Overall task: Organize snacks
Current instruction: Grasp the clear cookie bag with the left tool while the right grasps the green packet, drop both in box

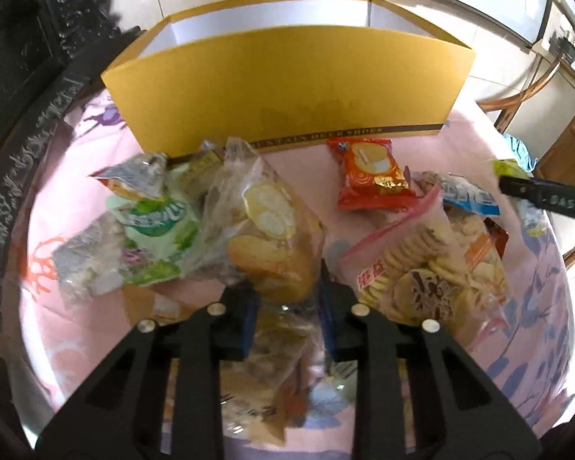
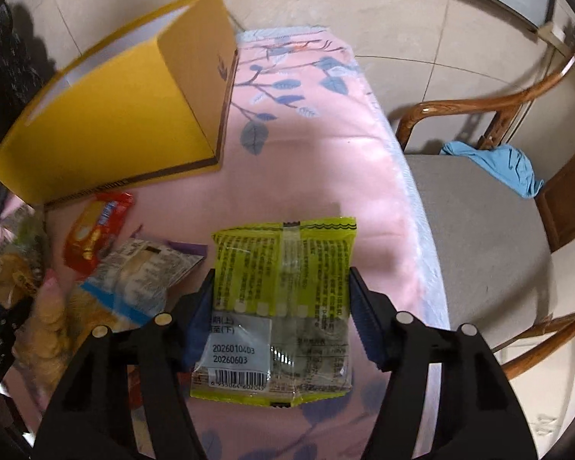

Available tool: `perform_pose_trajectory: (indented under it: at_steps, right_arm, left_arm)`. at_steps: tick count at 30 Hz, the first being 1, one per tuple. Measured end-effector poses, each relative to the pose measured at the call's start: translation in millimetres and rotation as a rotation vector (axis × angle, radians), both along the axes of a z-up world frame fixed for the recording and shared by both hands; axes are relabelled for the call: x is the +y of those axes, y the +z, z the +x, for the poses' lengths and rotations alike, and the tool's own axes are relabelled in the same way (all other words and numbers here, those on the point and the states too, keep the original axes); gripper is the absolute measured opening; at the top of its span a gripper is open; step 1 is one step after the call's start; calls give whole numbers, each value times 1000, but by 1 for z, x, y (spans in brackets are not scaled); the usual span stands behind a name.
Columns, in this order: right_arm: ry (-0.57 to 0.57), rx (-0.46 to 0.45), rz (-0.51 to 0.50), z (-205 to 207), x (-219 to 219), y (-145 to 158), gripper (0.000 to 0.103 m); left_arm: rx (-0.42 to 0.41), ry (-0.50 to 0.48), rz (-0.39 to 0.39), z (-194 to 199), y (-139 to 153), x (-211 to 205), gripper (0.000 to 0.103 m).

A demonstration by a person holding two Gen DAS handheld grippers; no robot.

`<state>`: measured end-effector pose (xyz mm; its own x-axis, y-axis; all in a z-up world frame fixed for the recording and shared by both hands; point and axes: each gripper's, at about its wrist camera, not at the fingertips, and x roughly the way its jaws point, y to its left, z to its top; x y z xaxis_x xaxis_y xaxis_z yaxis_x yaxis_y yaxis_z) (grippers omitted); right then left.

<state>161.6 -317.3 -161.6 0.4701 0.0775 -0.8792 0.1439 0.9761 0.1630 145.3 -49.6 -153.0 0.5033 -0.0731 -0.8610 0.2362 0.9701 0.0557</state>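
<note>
**Op:** Tongs, both sets, are on snack packets. My left tongs (image 1: 287,299) have narrowed onto the clear bag of round cakes (image 1: 272,230), pads against the bag's near end. My right tongs (image 2: 280,306) stand about half open, clamped across the width of the lime-green packet (image 2: 283,299), one pad on each long edge.

**Obs:** Where's the drop point?

**Op:** Yellow shoebox (image 1: 287,88), straight ahead of the left tongs and beyond the pile; ahead and to the left of the right tongs. It stands open-topped on the pink floral cloth (image 2: 326,145) over the desk.

**Obs:** Advice for the lift?

**Op:** My judgement: raise the left bag slowly, since it's slack film and the grip is on one end, so the load will swing. The green wafer bag (image 1: 153,237) lies just left and the cracker bag (image 1: 414,268) just right; watch for snagging. The right packet is flat and squarely held; clear the box's near wall before releasing.
</note>
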Motion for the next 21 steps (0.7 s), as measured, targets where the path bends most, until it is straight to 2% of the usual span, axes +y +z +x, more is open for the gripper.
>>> perform_pose_trajectory:
  at_steps: [4, 8, 11, 15, 21]
  right_arm:
    - [-7, -43, 17, -11, -7, 26, 65]
    - [11, -94, 22, -21, -5, 58, 65]
    - [30, -180, 23, -25, 2, 91, 65]
    - [51, -291, 53, -13, 10, 134, 65]
    - [151, -396, 17, 50, 43, 179, 65]
  left_arm:
    - [-30, 31, 8, -7, 25, 8, 27]
    - [-99, 67, -24, -21, 66, 19, 27]
    - [-157, 80, -26, -22, 93, 22, 27]
    - [-225, 141, 6, 0, 121, 29, 27]
    - [-297, 228, -15, 60, 144, 37, 27]
